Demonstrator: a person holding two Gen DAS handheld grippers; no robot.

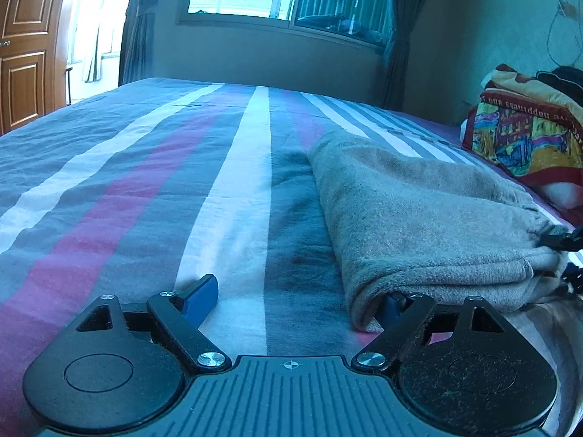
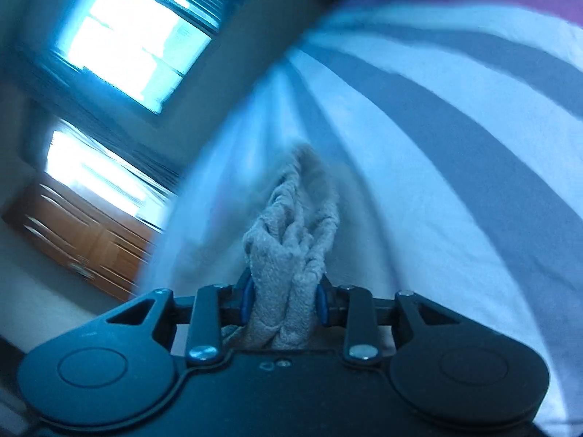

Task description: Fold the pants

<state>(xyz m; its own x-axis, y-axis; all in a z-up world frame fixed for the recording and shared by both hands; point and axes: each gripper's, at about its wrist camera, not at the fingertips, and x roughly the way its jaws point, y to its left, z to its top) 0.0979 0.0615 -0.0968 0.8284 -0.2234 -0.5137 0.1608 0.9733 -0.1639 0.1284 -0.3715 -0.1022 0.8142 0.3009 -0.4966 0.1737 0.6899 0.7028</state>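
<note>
The fuzzy grey fleece pants sit folded into a thick soft bundle at centre-right of the left wrist view, on the wrinkly bedspread with grey, white and pink stripes. The left gripper has its jaws spread wide, left blue pad bare over the sheet, right one tucked under the bundle's near edge. In the right wrist view, the right gripper is clamped narrow on a bunched wad of that fleece, bottom centre.

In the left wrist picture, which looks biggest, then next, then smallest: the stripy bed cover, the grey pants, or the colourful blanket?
1. Stripy bed cover: it fills most of the picture.
2. Grey pants: a folded bundle, close to the camera, so nearness makes them look bigger.
3. Colourful blanket: smallest, but farther away and cut off by the edge, so its real size is unsure.
</note>
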